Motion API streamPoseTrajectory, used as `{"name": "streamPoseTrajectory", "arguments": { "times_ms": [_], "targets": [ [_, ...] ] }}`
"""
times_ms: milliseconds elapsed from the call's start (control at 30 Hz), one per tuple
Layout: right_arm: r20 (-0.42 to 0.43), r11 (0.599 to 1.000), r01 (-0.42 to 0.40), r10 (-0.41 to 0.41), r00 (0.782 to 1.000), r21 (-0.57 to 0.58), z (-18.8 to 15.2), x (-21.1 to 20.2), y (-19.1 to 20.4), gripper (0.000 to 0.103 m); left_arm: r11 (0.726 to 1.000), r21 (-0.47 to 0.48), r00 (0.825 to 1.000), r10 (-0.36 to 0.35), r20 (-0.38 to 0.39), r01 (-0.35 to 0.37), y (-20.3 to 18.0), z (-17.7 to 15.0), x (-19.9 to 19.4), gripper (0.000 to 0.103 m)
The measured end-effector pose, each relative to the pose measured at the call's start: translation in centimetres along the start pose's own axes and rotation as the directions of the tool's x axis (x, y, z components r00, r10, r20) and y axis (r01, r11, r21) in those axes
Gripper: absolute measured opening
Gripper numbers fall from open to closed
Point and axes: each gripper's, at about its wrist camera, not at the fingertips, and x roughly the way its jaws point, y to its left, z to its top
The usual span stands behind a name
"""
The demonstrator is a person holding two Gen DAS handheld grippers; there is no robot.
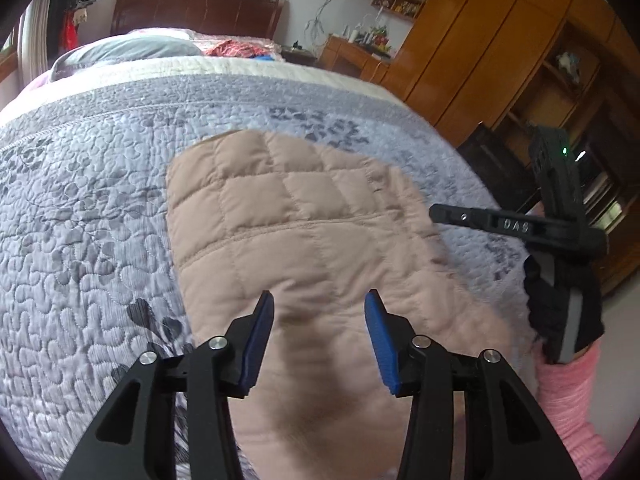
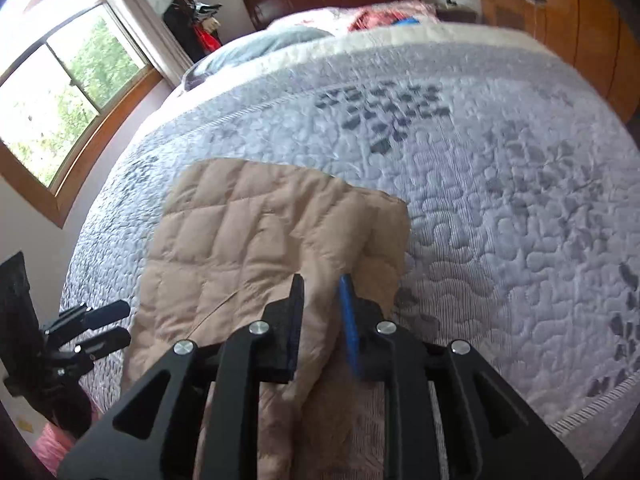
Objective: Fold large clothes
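A wide bed with a pale lilac quilted bedspread [image 2: 500, 200] printed with grey leaves fills both views. Behind it are a dark wooden headboard [image 1: 196, 12], tall orange-brown wooden wardrobes [image 1: 472, 52] and a wood-framed window [image 2: 60, 92].

A beige quilted padded garment [image 1: 288, 216] lies on the bedspread, folded into a thick rectangle with square stitching. It spreads ahead of and under both pairs of jaws.

The left gripper [image 1: 319, 320] hangs above the garment with its blue-padded jaws about half open and nothing between them.

The right gripper [image 2: 322, 312] has its jaws narrow, pinching a raised fold of the garment between them.
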Motion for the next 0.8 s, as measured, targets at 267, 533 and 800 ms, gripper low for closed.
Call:
{"name": "streamPoseTrajectory", "arguments": {
  "times_ms": [267,533,800],
  "targets": [
    [-0.040,0.984,-0.070,0.064,0.997,-0.164,-4.9,-3.1,5.7,0.019,0.999,0.043,0.999,-0.031,-0.009,0.031,-2.2,-2.3,-0.7,0.031],
    [-0.112,0.988,-0.081,0.066,0.991,-0.130,-8.3,-0.7,5.2,0.014,0.999,0.036,0.998,0.012,-0.060,-0.010,-0.9,-3.3,1.8,0.027],
    [-0.144,0.990,-0.121,0.109,0.983,-0.075,-9.2,1.9,3.6,0.012,0.998,0.060,0.996,0.020,-0.082,-0.015,-0.4,-4.2,3.3,0.026]
  ]
}}
